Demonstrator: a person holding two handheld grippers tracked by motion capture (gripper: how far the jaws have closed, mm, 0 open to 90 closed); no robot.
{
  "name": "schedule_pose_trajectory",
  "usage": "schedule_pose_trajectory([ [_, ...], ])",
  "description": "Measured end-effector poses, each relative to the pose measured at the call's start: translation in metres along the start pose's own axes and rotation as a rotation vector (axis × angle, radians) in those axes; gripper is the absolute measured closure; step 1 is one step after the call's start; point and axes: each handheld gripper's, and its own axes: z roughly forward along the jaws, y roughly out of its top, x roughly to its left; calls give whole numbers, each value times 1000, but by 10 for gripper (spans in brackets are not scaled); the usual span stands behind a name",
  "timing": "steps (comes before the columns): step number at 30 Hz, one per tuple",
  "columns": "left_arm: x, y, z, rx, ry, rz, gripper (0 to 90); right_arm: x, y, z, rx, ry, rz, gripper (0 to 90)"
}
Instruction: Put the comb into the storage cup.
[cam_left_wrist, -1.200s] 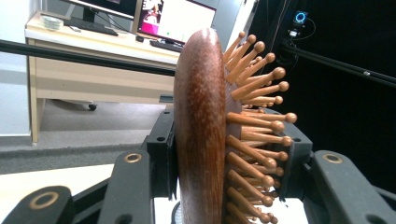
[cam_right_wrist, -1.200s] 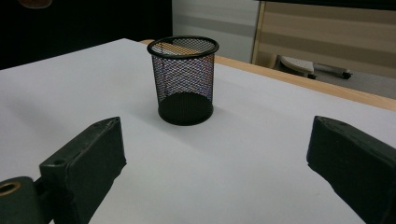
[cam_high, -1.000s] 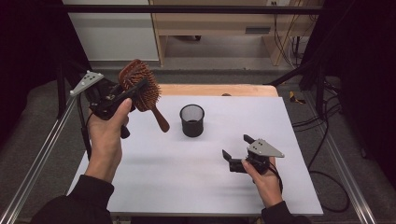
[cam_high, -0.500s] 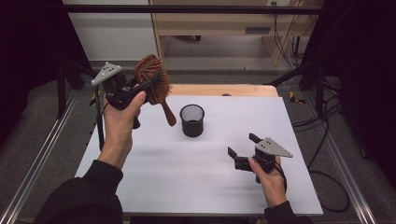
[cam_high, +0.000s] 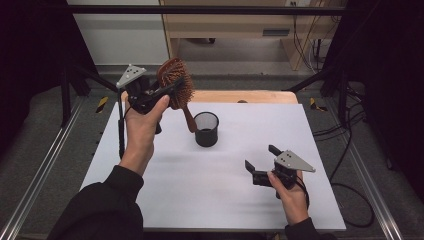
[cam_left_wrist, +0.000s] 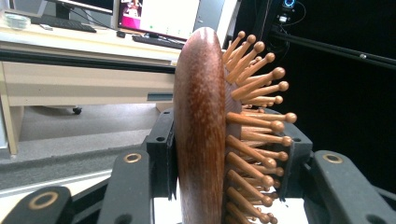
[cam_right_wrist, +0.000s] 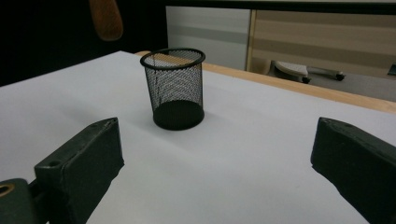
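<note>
Nearest to me, my right gripper (cam_high: 262, 163) sits low over the white counter (cam_high: 220, 190), close to its near right edge, with the hand wrapped around its body. Its jaws stand wide apart with nothing between them; in the right gripper view I see bare counter in the gap and neither jaw touching anything.

Further out, near the middle of the counter, the black mesh cup (cam_high: 206, 129) stands upright and well apart from those open jaws. In the right gripper view it sits straight ahead of the gap, with the tip of the hairbrush handle hanging above and to its left.

Furthest, my left gripper (cam_high: 167, 93) is raised above the far left part of the counter. Its jaws are clamped on the wooden hairbrush (cam_high: 176, 90), one against the smooth back of the head, the other in among the bristles (cam_left_wrist: 254, 130). The brush is held in the air with its head up and its handle angled down towards the cup, the tip just beside the rim; I cannot tell whether it touches
</note>
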Motion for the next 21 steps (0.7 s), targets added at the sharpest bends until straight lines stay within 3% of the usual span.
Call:
schedule_pose_trajectory([
  [5, 1, -1, 7, -4, 6, 2, 515, -2, -5, -14, 7, -3, -8, 33],
  [8, 2, -1, 14, -13, 11, 6, 515, -8, -8, -27, -25, 4, 55, 35],
  [11, 3, -1, 20, -16, 15, 7, 515, -14, -12, -38, -50, -29, 45, 31],
  [19, 6, -4, 38, -19, 28, -3, 514, -19, -15, -36, -61, -52, 51, 41],
  [21, 6, -6, 41, -18, 29, -8, 514, -19, -16, -33, -50, -61, 19, 41],
])
